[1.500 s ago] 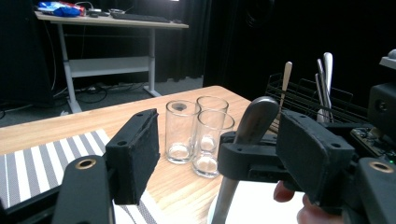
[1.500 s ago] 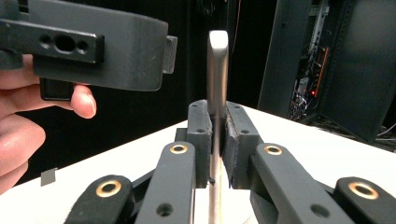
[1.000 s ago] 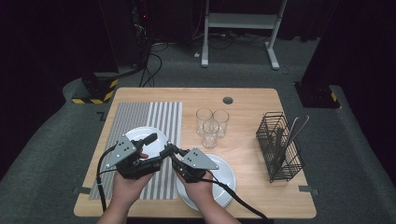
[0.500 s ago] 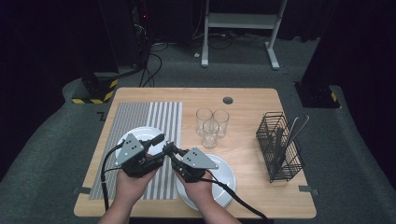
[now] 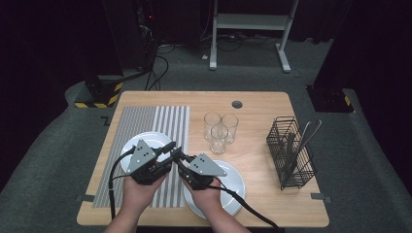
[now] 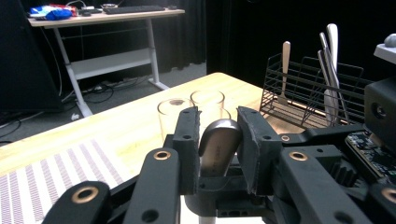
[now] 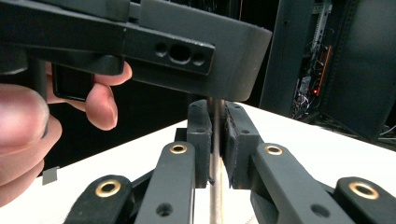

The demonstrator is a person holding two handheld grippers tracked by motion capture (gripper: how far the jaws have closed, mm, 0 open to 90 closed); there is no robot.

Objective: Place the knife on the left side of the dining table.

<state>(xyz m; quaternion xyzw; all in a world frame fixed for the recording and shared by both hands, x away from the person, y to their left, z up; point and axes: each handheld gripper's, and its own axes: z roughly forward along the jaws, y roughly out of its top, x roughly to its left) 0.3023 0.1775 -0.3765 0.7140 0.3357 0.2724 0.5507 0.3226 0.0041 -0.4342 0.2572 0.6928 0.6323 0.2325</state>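
Both gripping one slim metal utensil, looks like a spoon or similar, held up between the two white plates, just left of the white round plate. Left black gripper clamped on the rounded handle end, right black gripper pinching the thin shaft. Could easily twist or slip out if pulled unevenly, then clatter onto that plate or knock the three clear glasses beyond it.

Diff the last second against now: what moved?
The left gripper swung right, toward the right gripper, and the two now meet over the striped mat. Both clamp one utensil. Plates, glasses and rack stayed put.
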